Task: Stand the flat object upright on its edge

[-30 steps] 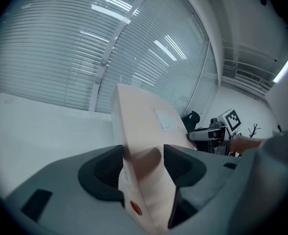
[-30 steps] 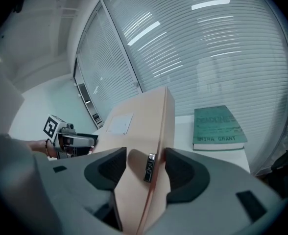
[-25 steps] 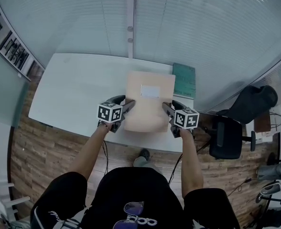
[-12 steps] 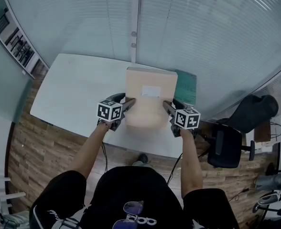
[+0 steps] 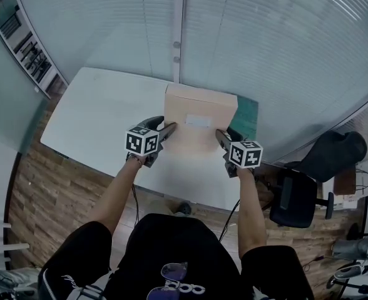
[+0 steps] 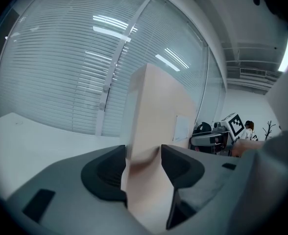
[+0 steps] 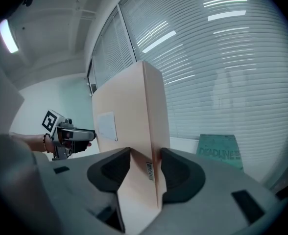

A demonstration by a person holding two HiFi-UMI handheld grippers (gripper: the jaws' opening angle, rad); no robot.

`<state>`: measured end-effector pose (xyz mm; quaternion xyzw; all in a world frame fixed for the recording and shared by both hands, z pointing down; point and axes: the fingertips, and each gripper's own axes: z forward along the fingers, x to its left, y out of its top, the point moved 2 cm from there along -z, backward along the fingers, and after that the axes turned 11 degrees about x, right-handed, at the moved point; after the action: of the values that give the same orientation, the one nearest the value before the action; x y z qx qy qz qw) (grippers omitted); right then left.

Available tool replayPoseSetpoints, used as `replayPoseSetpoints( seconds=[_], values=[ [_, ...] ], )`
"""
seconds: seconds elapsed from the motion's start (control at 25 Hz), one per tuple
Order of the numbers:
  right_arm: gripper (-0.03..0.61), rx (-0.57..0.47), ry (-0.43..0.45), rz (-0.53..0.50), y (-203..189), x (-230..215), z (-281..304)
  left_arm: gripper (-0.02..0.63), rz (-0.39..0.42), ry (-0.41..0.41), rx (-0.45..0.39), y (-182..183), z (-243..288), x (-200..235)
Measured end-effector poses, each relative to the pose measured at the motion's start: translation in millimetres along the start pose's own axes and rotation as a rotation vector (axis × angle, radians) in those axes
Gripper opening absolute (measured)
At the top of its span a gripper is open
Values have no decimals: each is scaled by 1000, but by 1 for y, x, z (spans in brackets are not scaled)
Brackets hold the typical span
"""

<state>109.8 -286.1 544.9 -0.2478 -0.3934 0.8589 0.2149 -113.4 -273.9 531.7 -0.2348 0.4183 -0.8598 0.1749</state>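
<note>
**Ana:** Where is the flat tan cardboard box (image 5: 199, 114) sitting?

**Ben:** It is leaning steeply over the middle of the white desk (image 5: 102, 117), its labelled face turned toward the person. Whether its lower edge is touching the desk cannot be told. The left hand-held gripper (image 5: 169, 129) is pinching its left edge and the right hand-held gripper (image 5: 219, 134) its right edge. Both pairs of jaws have just been closing and are pressing on the cardboard.

**Ana:** What is threatening it?

**Ben:** Both grips are sitting on narrow edges, so the box is probably free to pivot or slide if one side is lifted faster than the other. Letting go before it is truly vertical could send it toppling, perhaps onto the teal-green book (image 5: 249, 114) lying at the far right.
</note>
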Motion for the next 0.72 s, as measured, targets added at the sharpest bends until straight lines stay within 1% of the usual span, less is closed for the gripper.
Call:
replayPoseSetpoints(
  seconds=[0.08, 0.36, 0.72],
  values=[
    [207, -5, -2, -9, -1, -1, -2, 227, 6, 18, -11, 2, -3, -2],
    [199, -37, -6, -14, 2, -4, -6, 219, 14, 45, -21, 4, -2, -7],
    [196, -50, -26, -19, 4, -13, -12, 218, 44, 38, -33, 13, 5, -13]
  ],
)
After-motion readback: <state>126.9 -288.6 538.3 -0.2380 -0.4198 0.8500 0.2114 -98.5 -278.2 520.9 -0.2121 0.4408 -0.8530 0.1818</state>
